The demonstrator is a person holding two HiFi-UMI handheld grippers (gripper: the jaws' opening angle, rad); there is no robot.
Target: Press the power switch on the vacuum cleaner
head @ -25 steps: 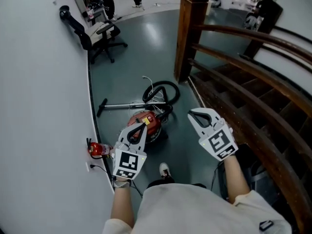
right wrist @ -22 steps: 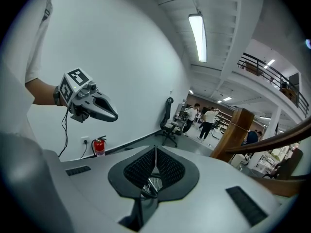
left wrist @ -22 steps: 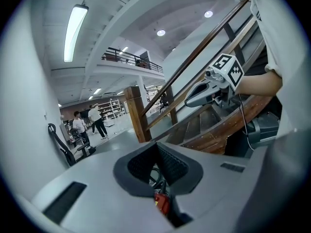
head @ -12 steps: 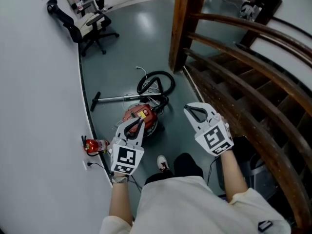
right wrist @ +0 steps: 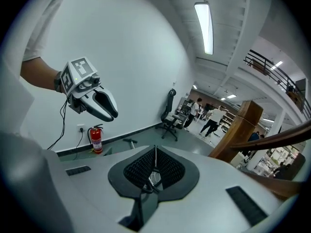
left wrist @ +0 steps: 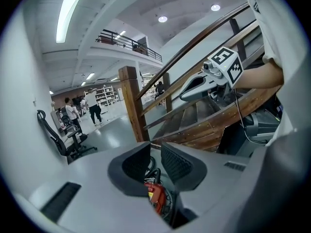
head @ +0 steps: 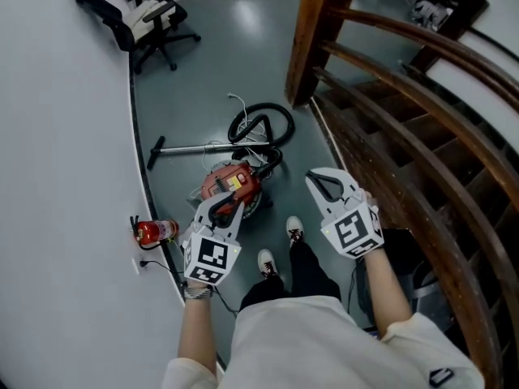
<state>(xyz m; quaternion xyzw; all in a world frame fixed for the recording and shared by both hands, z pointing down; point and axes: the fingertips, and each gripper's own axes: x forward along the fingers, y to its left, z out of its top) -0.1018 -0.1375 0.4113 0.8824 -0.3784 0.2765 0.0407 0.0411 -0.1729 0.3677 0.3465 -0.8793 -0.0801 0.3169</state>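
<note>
**Left jaws parted over the vacuum cleaner, right jaws closed**

The left gripper (left wrist: 155, 160) has its jaws a narrow gap apart. They have just been opening, and nothing sits between the ribbed pads. Through the gap, its own view shows a red sliver of the vacuum cleaner (head: 232, 186) far below. The right gripper (right wrist: 155, 165) has its pads pressed together along a thin seam and holds nothing.

From the head view, both grippers hang in the air above the floor (head: 211, 71), touching nothing. The left one is over the near edge of the vacuum cleaner and the right one is off to the side, near the wooden staircase (head: 389, 136). The red canister lies on the floor close to the white wall (head: 65, 136), in front of the person's shoes (head: 294, 229). Its black hose (head: 261, 126) is coiled beyond it and its wand (head: 195, 147) is laid flat toward the wall.

The canister has a yellow label on top that is too small to read, and the power switch cannot be picked out. Each gripper's cube (head: 209, 259) carries black-and-white square markers.

A fire extinguisher (head: 152, 232) is by the wall; the right gripper view shows it standing upright under a wall socket (right wrist: 80, 128). That view also shows an office chair (right wrist: 169, 114) and people walking far off. Only the left gripper view shows an upper balcony railing (left wrist: 129, 39).
</note>
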